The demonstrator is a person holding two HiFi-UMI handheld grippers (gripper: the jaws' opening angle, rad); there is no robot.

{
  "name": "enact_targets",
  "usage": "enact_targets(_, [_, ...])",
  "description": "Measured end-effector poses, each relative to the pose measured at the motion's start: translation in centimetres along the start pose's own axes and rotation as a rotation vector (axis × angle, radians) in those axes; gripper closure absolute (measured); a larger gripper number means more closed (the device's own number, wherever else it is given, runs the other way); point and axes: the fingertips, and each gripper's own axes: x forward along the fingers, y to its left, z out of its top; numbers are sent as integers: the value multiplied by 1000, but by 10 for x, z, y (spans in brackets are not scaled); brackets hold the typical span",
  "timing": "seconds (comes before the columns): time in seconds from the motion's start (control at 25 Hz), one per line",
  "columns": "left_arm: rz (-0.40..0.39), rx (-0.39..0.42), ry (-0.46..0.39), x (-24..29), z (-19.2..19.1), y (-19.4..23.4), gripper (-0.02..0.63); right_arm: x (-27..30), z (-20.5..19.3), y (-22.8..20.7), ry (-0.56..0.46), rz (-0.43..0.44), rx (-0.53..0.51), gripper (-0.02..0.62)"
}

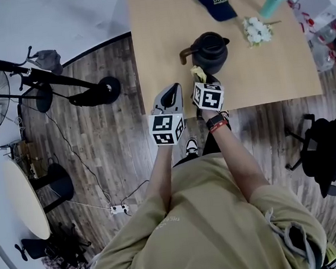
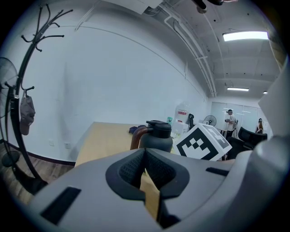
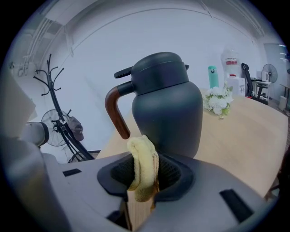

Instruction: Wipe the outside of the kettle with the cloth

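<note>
Left claw (image 2: 144,156) closed, empty; right claw (image 3: 145,179) tight on the cloth (image 3: 141,156).

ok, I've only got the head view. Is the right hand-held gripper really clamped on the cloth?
Observer: Yes. The right gripper view shows the right hand-held gripper shut on the yellow cloth, with a fold poking up past the jaws.
Operator: Touching yet?
Observer: The kettle stands right behind the cloth, with its brown handle to the left in that view. I can't tell whether they touch.
Operator: Left one?
Observer: The left hand-held gripper has its jaws together, with nothing between them.
</note>
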Motion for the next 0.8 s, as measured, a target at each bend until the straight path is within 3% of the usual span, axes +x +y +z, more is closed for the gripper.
enact_targets(0.8, [-79, 34, 3, 23, 1, -51, 586, -39, 1, -61, -48, -70, -35, 477])
